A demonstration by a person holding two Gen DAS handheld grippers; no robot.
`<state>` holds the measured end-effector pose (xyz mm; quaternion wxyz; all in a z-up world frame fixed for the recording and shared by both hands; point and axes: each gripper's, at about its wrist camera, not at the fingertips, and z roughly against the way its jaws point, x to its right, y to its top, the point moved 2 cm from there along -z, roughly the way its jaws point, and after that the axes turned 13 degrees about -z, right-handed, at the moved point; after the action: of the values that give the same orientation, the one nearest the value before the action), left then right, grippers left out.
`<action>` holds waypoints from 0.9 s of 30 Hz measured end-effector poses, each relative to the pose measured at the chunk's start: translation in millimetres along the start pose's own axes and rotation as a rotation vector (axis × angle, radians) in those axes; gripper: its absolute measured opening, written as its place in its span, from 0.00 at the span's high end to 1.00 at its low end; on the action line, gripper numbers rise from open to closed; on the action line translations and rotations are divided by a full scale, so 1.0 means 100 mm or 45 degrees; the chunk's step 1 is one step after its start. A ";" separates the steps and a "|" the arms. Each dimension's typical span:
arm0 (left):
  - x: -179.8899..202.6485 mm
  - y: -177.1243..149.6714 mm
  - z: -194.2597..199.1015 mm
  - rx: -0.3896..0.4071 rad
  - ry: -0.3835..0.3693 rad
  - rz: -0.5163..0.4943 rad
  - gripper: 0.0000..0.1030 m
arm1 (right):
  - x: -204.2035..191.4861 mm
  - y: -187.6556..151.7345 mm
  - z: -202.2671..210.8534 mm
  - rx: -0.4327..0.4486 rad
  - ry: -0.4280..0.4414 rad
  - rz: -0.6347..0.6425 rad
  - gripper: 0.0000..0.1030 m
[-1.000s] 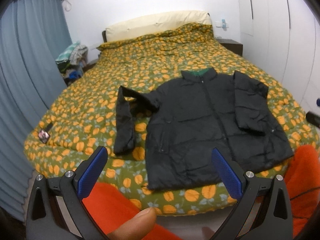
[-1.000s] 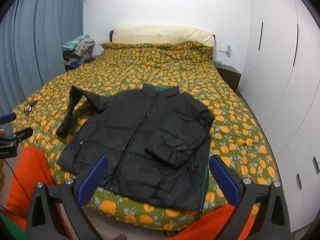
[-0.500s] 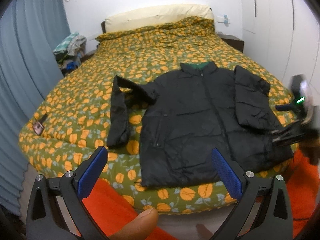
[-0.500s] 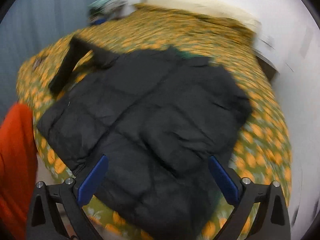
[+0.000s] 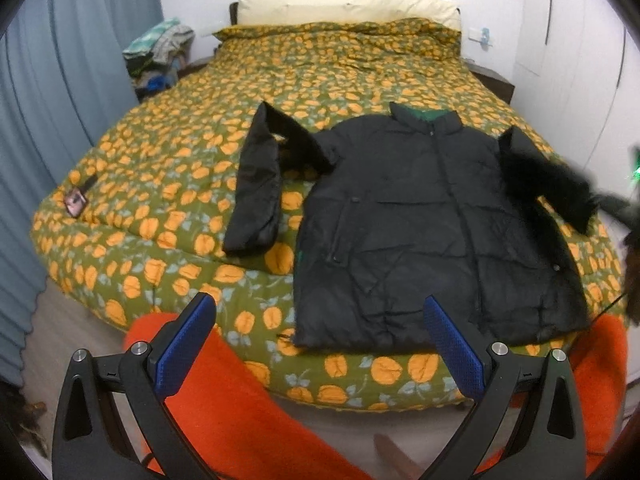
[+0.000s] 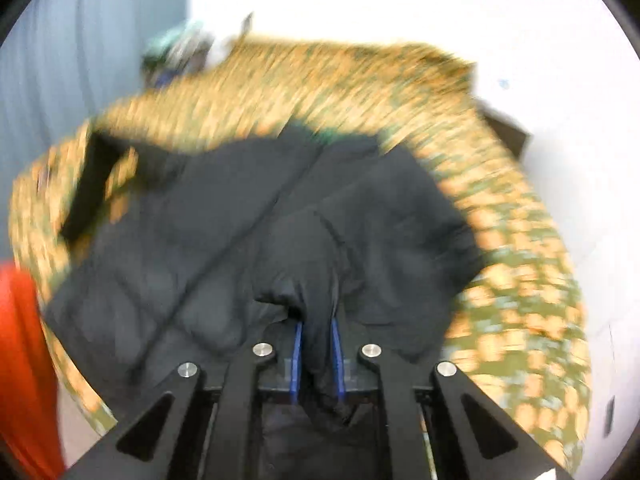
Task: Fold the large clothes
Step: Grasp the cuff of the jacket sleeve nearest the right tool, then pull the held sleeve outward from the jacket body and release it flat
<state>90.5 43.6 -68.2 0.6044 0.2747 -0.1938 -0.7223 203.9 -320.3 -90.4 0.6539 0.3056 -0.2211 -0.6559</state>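
Observation:
A black puffer jacket lies front up on the bed, collar toward the pillows. Its left sleeve lies bent beside the body. Its right sleeve is lifted and blurred at the right edge. My left gripper is open and empty, held back from the foot of the bed. My right gripper is shut on the cuff of the right sleeve, above the jacket; this view is motion-blurred.
The bed has an orange-and-green floral cover and cream pillows. A small dark object lies near its left edge. A clothes pile sits at the back left. Orange clothing shows below the gripper. Blue curtains hang left, white wardrobes right.
My right gripper has moved in onto the jacket, closed on the folded right sleeve's cuff and lifted it outward. My left gripper's view has shifted right, staying open.

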 end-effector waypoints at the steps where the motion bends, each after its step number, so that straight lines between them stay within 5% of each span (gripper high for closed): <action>1: 0.02 0.02 -0.01 0.003 -0.024 -0.002 0.00 | 0.14 0.10 0.20 0.056 -0.015 -0.042 0.88; 7: 0.20 0.15 0.00 0.044 -0.068 -0.039 0.00 | 1.32 0.61 1.14 0.300 -0.248 -0.287 0.88; 11: 0.28 0.18 0.02 0.045 -0.081 -0.064 0.00 | 2.21 0.53 1.20 0.273 -0.403 -0.470 0.88; 15: 0.31 0.17 0.02 0.030 -0.066 -0.086 0.00 | 2.98 0.11 0.93 0.153 -0.550 -0.638 0.88; 22: 0.35 0.20 0.00 0.003 -0.050 -0.100 0.00 | 3.79 -0.80 0.52 -0.007 -0.501 -1.067 0.88; 27: 0.44 0.25 -0.01 0.010 -0.066 -0.136 0.00 | 3.86 -1.10 0.46 0.008 -0.383 -1.212 0.84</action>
<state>105.3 -4.7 -61.0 0.5586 0.2680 -0.1972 -0.7597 109.3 -703.8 -176.4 0.2419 0.2767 -0.1506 -0.9178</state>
